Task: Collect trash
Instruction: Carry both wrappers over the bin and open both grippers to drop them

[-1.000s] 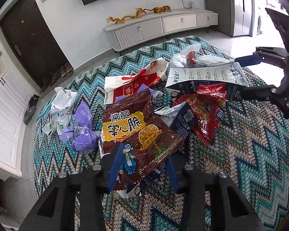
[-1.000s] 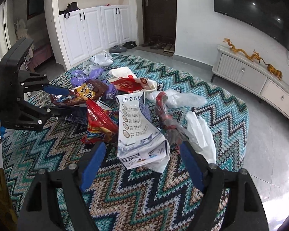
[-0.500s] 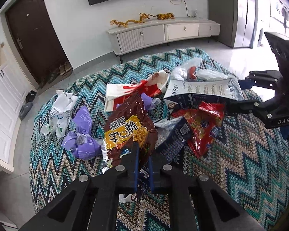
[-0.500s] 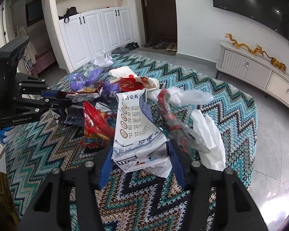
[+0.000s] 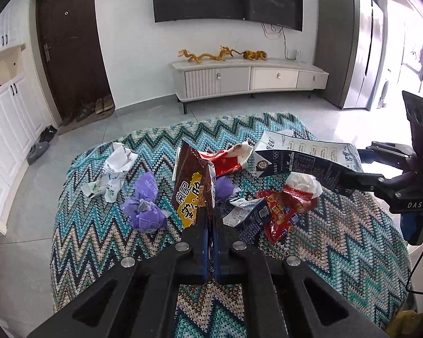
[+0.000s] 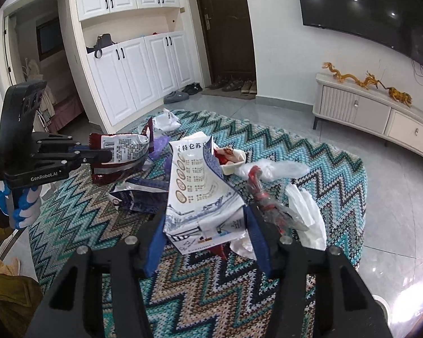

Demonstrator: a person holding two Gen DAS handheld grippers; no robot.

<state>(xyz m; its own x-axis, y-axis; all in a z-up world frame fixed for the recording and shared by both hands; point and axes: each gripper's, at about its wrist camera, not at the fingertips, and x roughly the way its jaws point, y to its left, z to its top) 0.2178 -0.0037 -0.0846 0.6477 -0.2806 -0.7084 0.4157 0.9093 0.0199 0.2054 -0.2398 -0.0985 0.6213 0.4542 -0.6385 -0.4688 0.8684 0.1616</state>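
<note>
My left gripper (image 5: 210, 214) is shut on a brown snack bag (image 5: 193, 188) and holds it lifted above the zigzag cloth; it also shows in the right wrist view (image 6: 118, 157). My right gripper (image 6: 206, 225) is shut on a white and blue milk carton (image 6: 197, 191), raised off the table; the carton also shows in the left wrist view (image 5: 304, 160). Left on the table are a red wrapper (image 5: 284, 208), a purple wrapper (image 5: 145, 208), a white crumpled wrapper (image 5: 112, 171), a red and white bag (image 5: 231, 160) and a dark blue wrapper (image 5: 251, 219).
The round table with its zigzag cloth (image 5: 338, 253) fills the foreground. A clear plastic bag (image 6: 279, 169), a red-streaked clear wrapper (image 6: 268, 205) and a white tissue (image 6: 307, 214) lie to the right of the carton. A TV cabinet (image 5: 248, 80) stands beyond on the tiled floor.
My left gripper closed on the brown snack bag and lifted it upright. My right gripper closed on the milk carton and raised it off the table.
</note>
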